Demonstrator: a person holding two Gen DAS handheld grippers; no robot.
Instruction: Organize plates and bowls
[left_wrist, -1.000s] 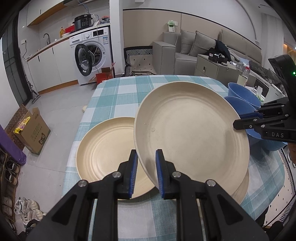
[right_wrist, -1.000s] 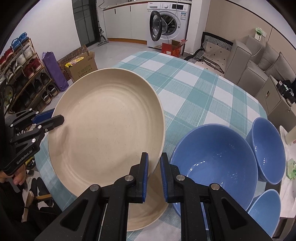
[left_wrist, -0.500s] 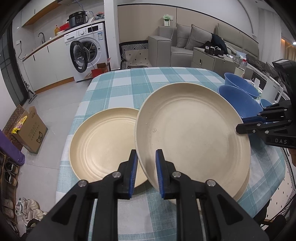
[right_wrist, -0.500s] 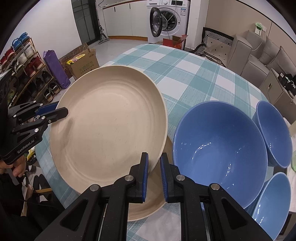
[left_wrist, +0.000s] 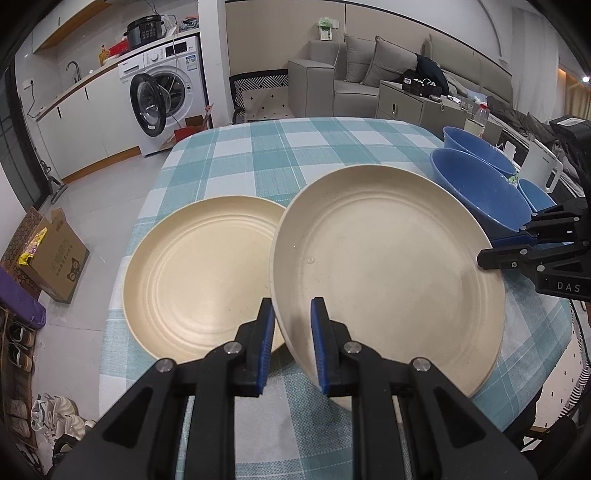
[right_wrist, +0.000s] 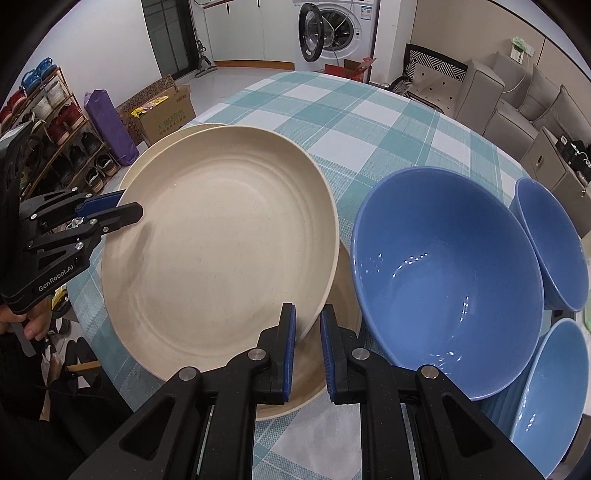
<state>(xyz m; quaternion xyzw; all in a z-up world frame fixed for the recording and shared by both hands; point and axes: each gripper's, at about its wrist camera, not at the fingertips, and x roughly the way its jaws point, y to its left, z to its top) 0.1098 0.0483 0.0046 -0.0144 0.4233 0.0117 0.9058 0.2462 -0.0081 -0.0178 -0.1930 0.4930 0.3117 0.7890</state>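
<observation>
The left hand-held gripper (left_wrist: 292, 345) is pinching the near rim of a cream plate (left_wrist: 388, 266), and the right hand-held gripper (right_wrist: 307, 347) is pinching the rim of the same plate on the opposite side, so the plate is carried between the two. The blue pads of each gripper press on the rim from both faces. In the right wrist view this plate is tilted and sits above a lower cream plate (right_wrist: 332, 354), of which only a curved strip shows under the held rim; whether the two plates touch I cannot tell. A third cream plate (left_wrist: 199, 277) lies flat on the checked worktop (left_wrist: 288, 155), near its left edge in the left wrist view, and the held plate overlaps its right side. Along the right edge of the worktop there are blue bowls: a large blue bowl (right_wrist: 447, 280) just beside the plates, a second blue bowl (right_wrist: 550, 243) behind it, and a third blue bowl (right_wrist: 550, 391) toward the near corner. A person's hand (right_wrist: 31, 321) grips the handle of the left gripper.
</observation>
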